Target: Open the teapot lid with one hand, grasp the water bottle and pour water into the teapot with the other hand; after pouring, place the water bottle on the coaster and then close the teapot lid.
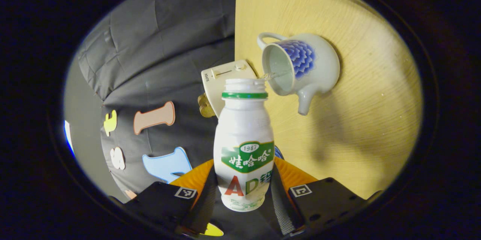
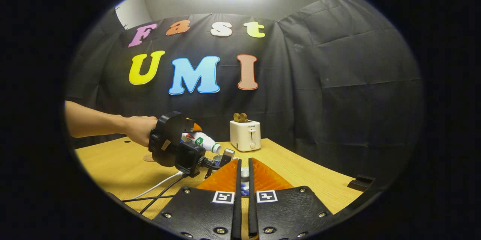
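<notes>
On the pale wooden worktop [image 1: 375, 120] near its back edge stands the white teapot with blue petals [image 1: 300, 67], lid off, while the left gripper [image 1: 242, 191], shut tight on the white plastic water bottle [image 1: 243, 146], pours; the right gripper [image 2: 244, 189] pinches something small, maybe the lid; coaster and closing remain.

Left gripper view is rolled sideways, close over the teapot [image 1: 300, 68] at 1 o'clock. Right gripper view sits low and level, facing the wall; both catch the toaster [image 2: 245, 135].
</notes>
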Tool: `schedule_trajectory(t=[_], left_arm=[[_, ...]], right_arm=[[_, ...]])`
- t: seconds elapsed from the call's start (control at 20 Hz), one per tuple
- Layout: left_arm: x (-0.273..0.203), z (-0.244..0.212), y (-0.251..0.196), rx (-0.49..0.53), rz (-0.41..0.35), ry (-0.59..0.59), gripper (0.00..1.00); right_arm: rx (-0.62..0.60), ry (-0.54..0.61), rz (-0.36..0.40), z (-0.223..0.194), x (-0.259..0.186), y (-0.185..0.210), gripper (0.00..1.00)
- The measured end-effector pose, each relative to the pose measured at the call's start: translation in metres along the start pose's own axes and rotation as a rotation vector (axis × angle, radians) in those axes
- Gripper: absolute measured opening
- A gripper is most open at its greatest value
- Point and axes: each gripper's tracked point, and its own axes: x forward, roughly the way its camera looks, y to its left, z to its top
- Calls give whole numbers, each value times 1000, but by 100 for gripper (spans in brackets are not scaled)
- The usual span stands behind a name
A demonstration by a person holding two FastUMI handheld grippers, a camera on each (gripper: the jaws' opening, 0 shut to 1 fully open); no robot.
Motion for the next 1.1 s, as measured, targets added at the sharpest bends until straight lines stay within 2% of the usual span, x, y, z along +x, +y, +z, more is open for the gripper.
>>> schedule_trajectory(t=[0.15, 0.2, 0.25, 0.3, 0.4, 0.45, 0.55, 0.6, 0.7, 0.75, 1.05, 1.1], left_arm=[[-1, 2, 0, 12, 2, -4, 80], [-1, 1, 0, 10, 0, -5, 75], [-1, 2, 1, 12, 3, -6, 80], [-1, 2, 0, 16, 3, -5, 75], [-1, 1, 1, 37, -1, 0, 75], [-1, 2, -1, 42, -4, 1, 80], [-2, 3, 1, 47, -1, -5, 70], [-2, 4, 1, 46, -1, -10, 70], [-2, 7, 0, 53, 0, -17, 80], [-2, 7, -1, 62, -1, -15, 75], [1, 3, -1, 33, -19, -32, 75], [2, 4, -1, 22, -18, -37, 80]], right_arm=[[3, 1, 10, -1, 0, 2, 7], [0, 2, 19, -1, 0, 4, 7], [-8, 0, 22, 0, 0, 6, 7], [-11, 0, 22, 0, 0, 4, 7], [6, 3, 29, -1, -2, 4, 7], [5, 2, 28, -1, -4, 4, 7], [12, 1, 29, -1, -6, 4, 7], [18, -3, 33, 1, -6, 4, 7], [18, -9, 35, 3, -6, 6, 7], [20, -11, 38, 3, -5, 7, 7], [33, -5, 45, 2, -2, 6, 7], [33, -5, 45, 3, -2, 6, 7]])
